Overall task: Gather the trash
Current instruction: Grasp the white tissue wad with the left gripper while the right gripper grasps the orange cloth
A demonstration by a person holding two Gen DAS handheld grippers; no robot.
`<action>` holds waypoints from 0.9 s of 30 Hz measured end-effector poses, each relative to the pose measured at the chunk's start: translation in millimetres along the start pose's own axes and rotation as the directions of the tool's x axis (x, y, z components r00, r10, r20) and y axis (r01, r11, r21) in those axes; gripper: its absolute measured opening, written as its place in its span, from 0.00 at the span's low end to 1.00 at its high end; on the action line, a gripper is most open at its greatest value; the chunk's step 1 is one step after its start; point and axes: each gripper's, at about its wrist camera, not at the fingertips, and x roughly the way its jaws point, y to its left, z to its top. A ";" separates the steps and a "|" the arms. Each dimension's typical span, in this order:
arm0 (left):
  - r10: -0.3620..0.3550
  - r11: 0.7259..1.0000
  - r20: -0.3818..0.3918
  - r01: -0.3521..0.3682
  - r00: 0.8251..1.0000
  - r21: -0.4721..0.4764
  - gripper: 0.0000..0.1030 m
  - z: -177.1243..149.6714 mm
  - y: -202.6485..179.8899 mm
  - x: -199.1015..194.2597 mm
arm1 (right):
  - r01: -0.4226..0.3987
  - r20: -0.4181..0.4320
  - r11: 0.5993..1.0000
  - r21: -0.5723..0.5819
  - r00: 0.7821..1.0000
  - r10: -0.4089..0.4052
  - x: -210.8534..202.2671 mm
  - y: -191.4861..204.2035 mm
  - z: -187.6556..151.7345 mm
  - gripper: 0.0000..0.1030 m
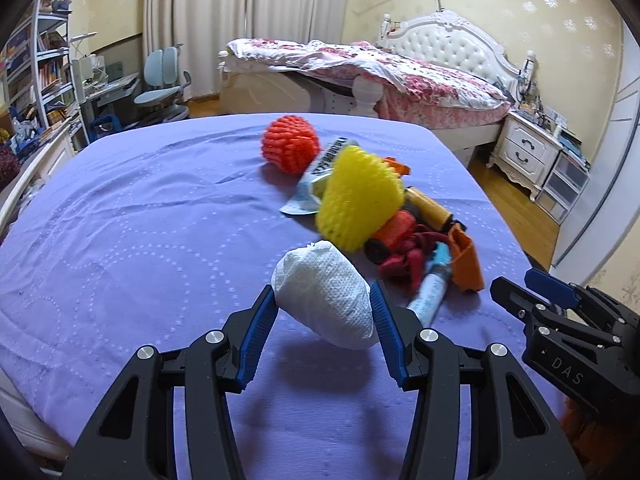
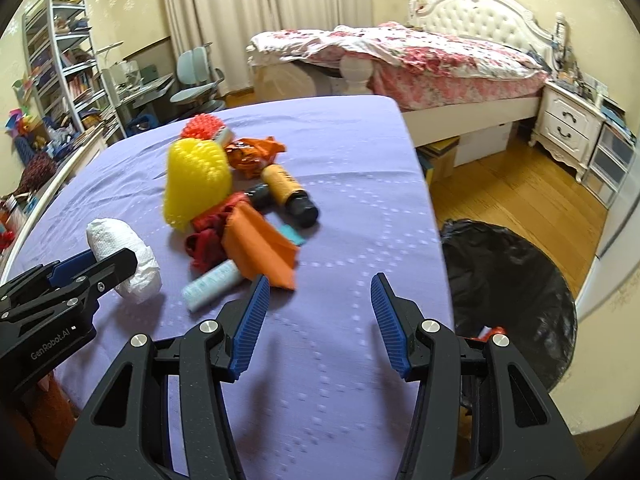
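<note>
two grippers in view. left gripper (image 1: 324, 300) holds one white wad of paper towel (image 1: 326, 294) between its blue pads, both pads pressing its sides, wad lifted clear of the purple cloth with its shadow below it; centre of the left wrist view. right gripper (image 2: 318, 294) stands part open, nothing between its pads, only bare purple cloth (image 2: 328, 360) under it.

count on the table, near to far: one pale blue tube (image 2: 212, 282), lying flat just left of the right gripper's left pad; one orange folded wrapper (image 2: 260, 246) touching the tube; one dark red crumpled piece (image 2: 206, 242); one small teal bit (image 2: 292, 234); two dark-capped bottles, one yellow (image 2: 286, 190), one hard to tell behind it; one yellow foam net (image 2: 196, 184) resting on the heap; one orange crinkled wrapper (image 2: 252, 152); one white printed packet (image 1: 320, 178); one orange-red foam net (image 1: 290, 144), farthest, a little apart from the heap.

edges: table's right edge runs down the right of the right wrist view; one black-lined trash bin (image 2: 512, 292) stands on the wood floor just beside that edge, lower right, something red inside it. the cloth's near right part and its whole left half lie open. far edge is rounded, with a bed (image 1: 420, 76) beyond it, upper right.
</note>
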 end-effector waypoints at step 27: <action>-0.021 1.000 -0.003 0.021 1.000 -0.017 0.48 -3.7 12.7 -1.9 | -0.061 -0.008 0.998 -0.027 0.998 0.060 11.9 22.0 15.2 0.19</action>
